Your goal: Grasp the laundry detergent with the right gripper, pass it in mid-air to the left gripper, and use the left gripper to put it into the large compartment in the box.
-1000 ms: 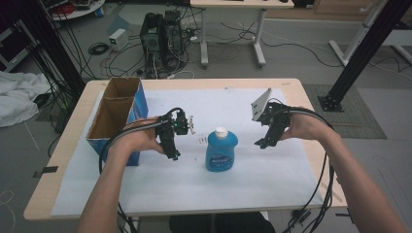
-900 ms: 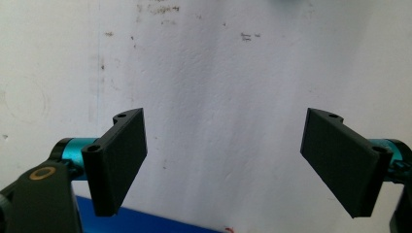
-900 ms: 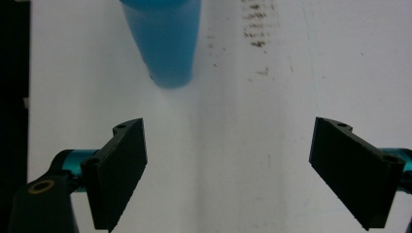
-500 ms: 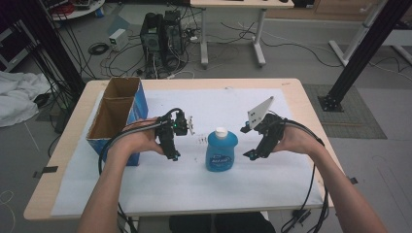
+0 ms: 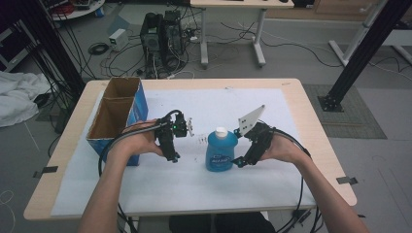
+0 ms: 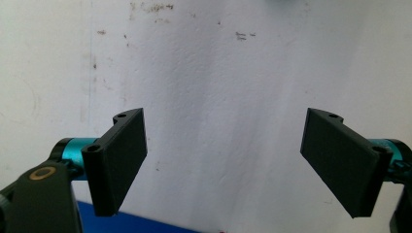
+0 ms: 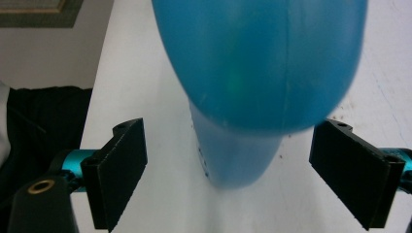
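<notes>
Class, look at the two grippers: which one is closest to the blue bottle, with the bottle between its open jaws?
The right gripper: its open jaws flank the blue bottle. The left gripper, also open, hangs apart from it above bare white sheet.

open cardboard box (image 5: pixel 114 116), table's left | computer tower (image 5: pixel 163 36), floor behind

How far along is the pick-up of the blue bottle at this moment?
Done: the right gripper has reached the blue bottle, which stands upright on the white sheet. In hand: its jaws are open on either side of the bottle's body, not yet closed, as the right gripper view shows. Left: closing and lifting. The left gripper hangs open beside the cardboard box, holding nothing.
</notes>
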`<control>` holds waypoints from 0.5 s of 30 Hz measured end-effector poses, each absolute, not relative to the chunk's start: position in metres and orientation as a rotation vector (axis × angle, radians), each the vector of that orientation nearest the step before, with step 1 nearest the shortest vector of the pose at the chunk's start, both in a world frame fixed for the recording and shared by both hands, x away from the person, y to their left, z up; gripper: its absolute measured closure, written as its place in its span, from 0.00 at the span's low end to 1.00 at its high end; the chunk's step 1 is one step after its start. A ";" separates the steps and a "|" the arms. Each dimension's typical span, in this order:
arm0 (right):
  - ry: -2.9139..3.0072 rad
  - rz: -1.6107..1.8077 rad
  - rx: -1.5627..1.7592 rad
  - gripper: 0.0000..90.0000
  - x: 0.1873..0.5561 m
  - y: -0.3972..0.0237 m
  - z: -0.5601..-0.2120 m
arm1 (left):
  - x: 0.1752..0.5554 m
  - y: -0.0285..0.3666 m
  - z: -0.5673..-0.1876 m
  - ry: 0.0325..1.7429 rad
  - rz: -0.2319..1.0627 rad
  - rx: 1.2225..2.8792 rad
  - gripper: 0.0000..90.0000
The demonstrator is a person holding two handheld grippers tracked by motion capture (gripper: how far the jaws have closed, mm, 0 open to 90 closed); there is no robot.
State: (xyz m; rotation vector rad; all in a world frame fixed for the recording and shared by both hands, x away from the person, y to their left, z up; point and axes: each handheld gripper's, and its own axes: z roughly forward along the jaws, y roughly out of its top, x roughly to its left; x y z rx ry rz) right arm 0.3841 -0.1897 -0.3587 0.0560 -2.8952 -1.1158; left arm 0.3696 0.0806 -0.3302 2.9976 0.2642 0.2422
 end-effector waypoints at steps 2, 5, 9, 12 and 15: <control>-2.875 -1.131 -0.008 0.14 0.382 -0.186 -0.361 | 0.370 0.081 -0.331 0.263 0.239 2.996 0.19; -2.865 -1.136 -0.007 0.14 0.382 -0.181 -0.366 | 0.370 0.081 -0.333 0.263 0.234 2.994 0.19; -2.851 -1.135 -0.024 0.14 0.381 -0.178 -0.370 | 0.369 0.082 -0.333 0.263 0.235 2.991 0.19; -2.844 -1.203 -0.009 0.14 0.382 -0.177 -0.372 | 0.369 0.082 -0.334 0.261 0.231 2.993 0.19; -2.841 -1.204 -0.026 0.15 0.380 -0.178 -0.373 | 0.369 0.082 -0.335 0.269 0.232 2.991 0.19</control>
